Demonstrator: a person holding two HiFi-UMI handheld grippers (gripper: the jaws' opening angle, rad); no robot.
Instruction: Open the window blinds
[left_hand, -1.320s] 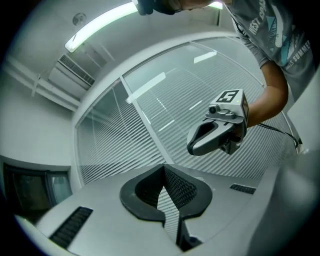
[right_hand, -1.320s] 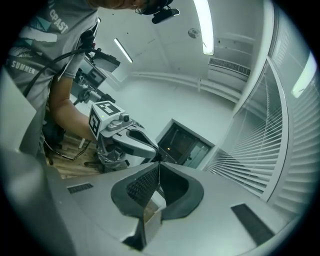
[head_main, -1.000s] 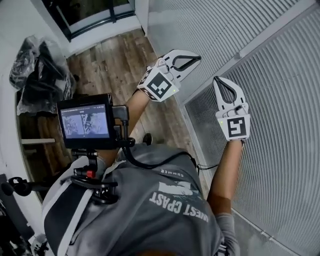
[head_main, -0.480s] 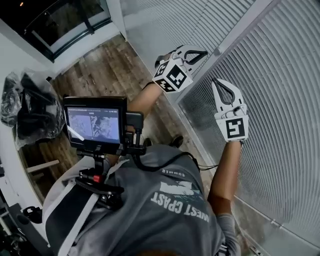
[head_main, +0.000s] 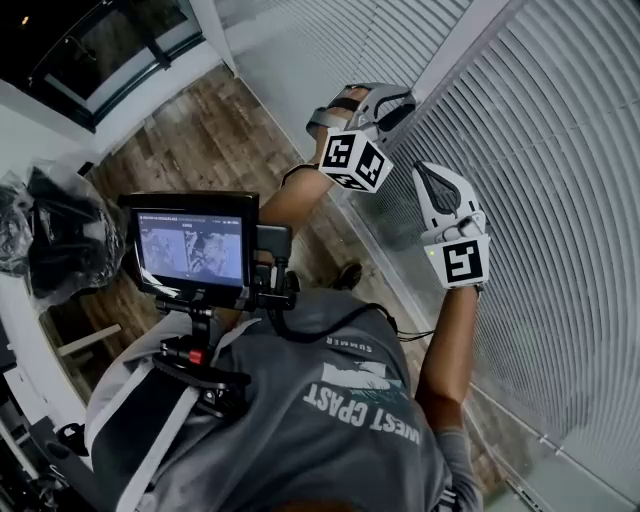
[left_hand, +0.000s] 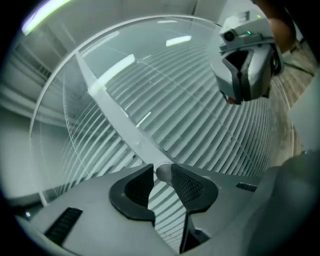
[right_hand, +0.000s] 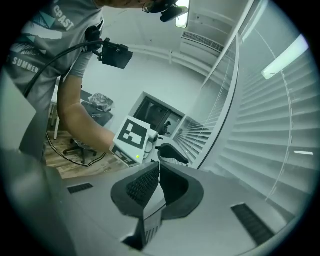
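- Blinds (head_main: 560, 150) hang over the window straight ahead of the person, beside the wooden floor (head_main: 200, 130);
- left gripper (left_hand: 161, 172): jaws partly open, having just been widening; the rounded end of a pale rod (left_hand: 120, 117) sits between their tips;
- right gripper (right_hand: 159, 167): jaw tips together, nothing held, close to the slats.
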